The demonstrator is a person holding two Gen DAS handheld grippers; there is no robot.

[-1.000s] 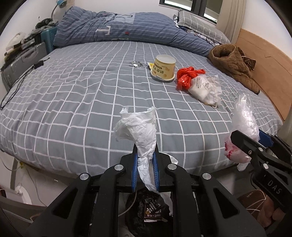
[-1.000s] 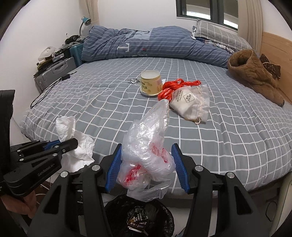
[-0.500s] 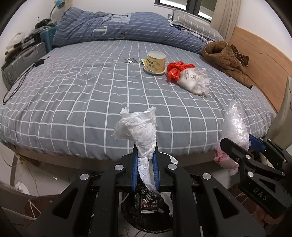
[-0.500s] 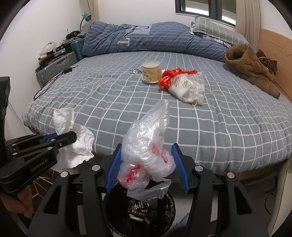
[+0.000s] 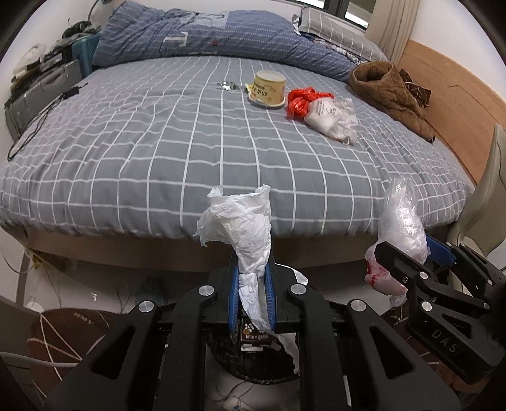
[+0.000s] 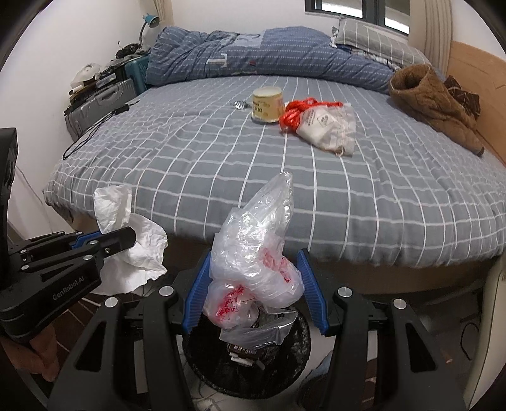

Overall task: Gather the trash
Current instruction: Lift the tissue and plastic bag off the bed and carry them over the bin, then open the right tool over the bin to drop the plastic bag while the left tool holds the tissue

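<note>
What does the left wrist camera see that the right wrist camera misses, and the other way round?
Only the left wrist view shows the left gripper head-on, shut on the tissue, and a brown rug on the floor. Only the right wrist view shows the right gripper head-on, shut on the plastic bag, a lamp and the hand holding the left gripper. Both show the bed, cup, red bag and bin below.

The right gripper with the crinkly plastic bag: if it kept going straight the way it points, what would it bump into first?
Probably the black trash bin. The right gripper tilts downward, holding the plastic bag just above the bin's open mouth, though exact depth is unclear.
</note>
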